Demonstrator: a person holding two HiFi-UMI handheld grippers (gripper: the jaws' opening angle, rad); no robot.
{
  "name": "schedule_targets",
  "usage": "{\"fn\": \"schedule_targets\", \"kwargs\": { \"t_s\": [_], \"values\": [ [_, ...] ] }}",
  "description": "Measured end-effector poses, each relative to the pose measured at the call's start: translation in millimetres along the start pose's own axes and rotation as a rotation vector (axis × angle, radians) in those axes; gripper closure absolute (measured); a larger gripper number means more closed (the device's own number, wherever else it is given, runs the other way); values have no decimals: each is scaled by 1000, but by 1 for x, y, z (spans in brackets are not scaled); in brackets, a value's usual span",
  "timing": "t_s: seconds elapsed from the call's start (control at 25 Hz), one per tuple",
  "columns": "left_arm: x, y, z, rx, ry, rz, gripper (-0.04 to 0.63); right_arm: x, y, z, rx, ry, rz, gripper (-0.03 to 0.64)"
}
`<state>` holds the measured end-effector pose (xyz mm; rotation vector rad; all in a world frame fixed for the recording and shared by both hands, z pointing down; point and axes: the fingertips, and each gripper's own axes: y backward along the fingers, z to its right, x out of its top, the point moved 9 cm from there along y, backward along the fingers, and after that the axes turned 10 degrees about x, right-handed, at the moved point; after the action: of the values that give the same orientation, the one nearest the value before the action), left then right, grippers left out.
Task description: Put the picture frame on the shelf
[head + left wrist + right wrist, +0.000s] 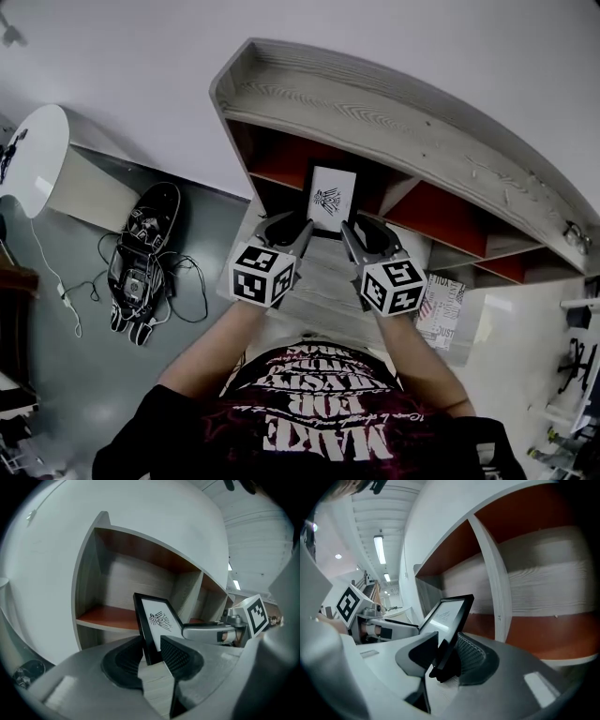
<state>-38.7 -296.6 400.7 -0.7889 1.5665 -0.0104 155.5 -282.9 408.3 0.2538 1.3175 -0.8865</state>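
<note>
A black picture frame (331,200) with a white print and dark drawing stands upright in front of the shelf unit (394,122), at its left red-floored compartment. My left gripper (292,228) is shut on the frame's lower left edge (149,639). On the lower right edge (451,639) my right gripper (352,230) is shut as well. Both grippers hold the frame between them, just above a pale wooden surface (323,281). The frame's bottom edge is hidden by the jaws.
The shelf unit has pale wood-grain walls, red-brown floors and a divider (492,573) beside the frame. A skateboard (141,253) and cables lie on the grey floor at left, near a white round table (37,155). A printed card (441,309) lies at right.
</note>
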Motion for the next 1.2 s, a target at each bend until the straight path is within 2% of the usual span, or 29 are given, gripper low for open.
{"fn": "schedule_targets", "kwargs": {
  "t_s": [0.4,0.76,1.0,1.2],
  "values": [
    [21,-24,-11,-7,10,-46,477,17,-14,12,-17,-24,55,460],
    [40,-43,-29,-9,18,-96,477,24,-34,13,-22,-66,64,412],
    [45,-54,-39,19,9,-84,477,17,-51,16,-11,-101,32,363],
    [41,-62,-41,25,-13,-30,465,15,-54,18,-6,-99,31,334]
  ]
}}
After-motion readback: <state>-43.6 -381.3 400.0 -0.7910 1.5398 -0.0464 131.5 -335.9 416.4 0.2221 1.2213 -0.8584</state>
